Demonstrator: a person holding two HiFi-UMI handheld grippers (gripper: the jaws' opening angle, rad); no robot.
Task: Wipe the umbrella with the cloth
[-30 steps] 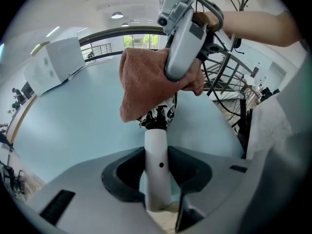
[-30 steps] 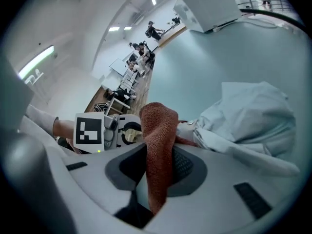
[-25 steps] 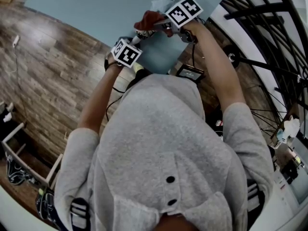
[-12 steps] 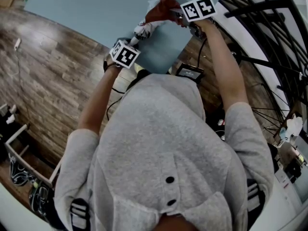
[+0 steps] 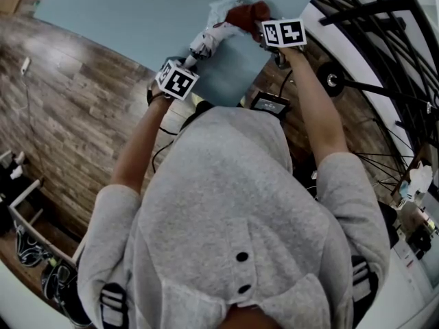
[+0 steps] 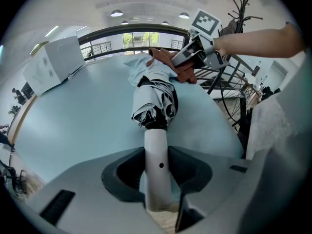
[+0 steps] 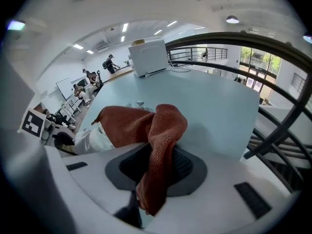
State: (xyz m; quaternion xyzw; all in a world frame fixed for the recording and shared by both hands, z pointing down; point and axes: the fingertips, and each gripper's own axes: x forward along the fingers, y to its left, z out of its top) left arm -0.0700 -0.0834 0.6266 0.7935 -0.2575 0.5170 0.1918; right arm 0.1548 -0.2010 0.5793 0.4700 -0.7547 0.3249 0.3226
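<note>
A folded pale umbrella lies over the light blue table, its canopy pointing away from me. My left gripper is shut on its white handle, which stands between the jaws. My right gripper is shut on a rust-red cloth. The cloth hangs out of the jaws and rests on the far end of the umbrella. In the left gripper view the cloth covers the canopy's far part, with the right gripper just behind it.
A white box stands at the table's far side. Black metal bars and a stand rise at the right of the table. A small dark device sits near the table's front corner. Wooden floor lies to the left.
My right gripper has carried the cloth along the umbrella toward its far end, up and to the right in the head view, and has turned. The left gripper and the handle have stayed put.
</note>
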